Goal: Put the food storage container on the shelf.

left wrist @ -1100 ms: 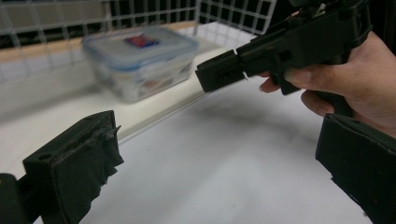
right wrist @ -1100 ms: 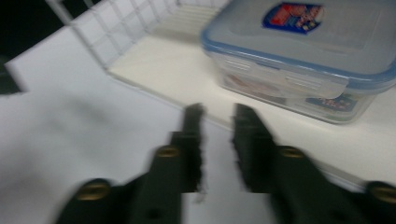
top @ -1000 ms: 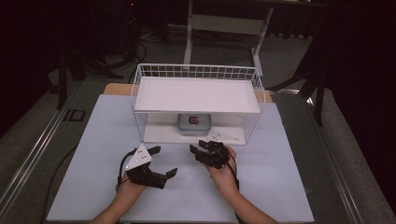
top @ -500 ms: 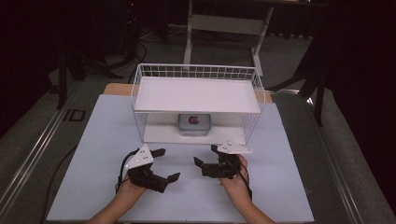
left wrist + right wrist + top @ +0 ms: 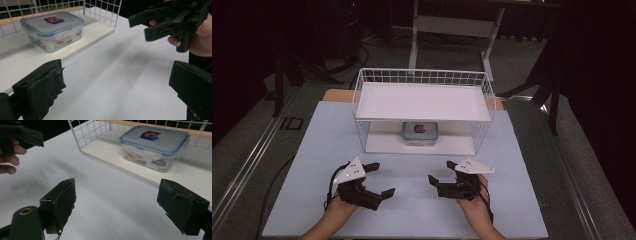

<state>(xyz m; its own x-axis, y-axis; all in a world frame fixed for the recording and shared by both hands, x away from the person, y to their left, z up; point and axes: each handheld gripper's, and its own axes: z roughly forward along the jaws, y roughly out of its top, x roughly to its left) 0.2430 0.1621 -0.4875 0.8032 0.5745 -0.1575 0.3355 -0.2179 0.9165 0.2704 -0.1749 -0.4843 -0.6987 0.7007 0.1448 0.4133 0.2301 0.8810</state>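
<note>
A clear lidded container (image 5: 419, 131) with a blue-rimmed lid and a red-and-blue label stands on the lower shelf of a white wire rack (image 5: 422, 74). My left gripper (image 5: 383, 178) hovers over the white table (image 5: 412, 165) at the front left, jaws open and empty. My right gripper (image 5: 440, 171) is at the front right, pointing left; its jaws have just been opening and hold nothing. In the left gripper view the container (image 5: 53, 28) lies ahead on the left, with my own jaws wide apart (image 5: 117, 85). The right gripper view shows the container (image 5: 153, 145) beyond my spread jaws (image 5: 120, 202).
The rack has a white upper shelf (image 5: 422, 100) above the container and wire sides. A dark floor, metal rails and a stand (image 5: 452, 25) surround the table. The two grippers face each other, a hand's width apart.
My right gripper has drawn back from the rack's front toward the person and to the right, and its jaws stand wider. The left gripper has stayed nearly where it was.
</note>
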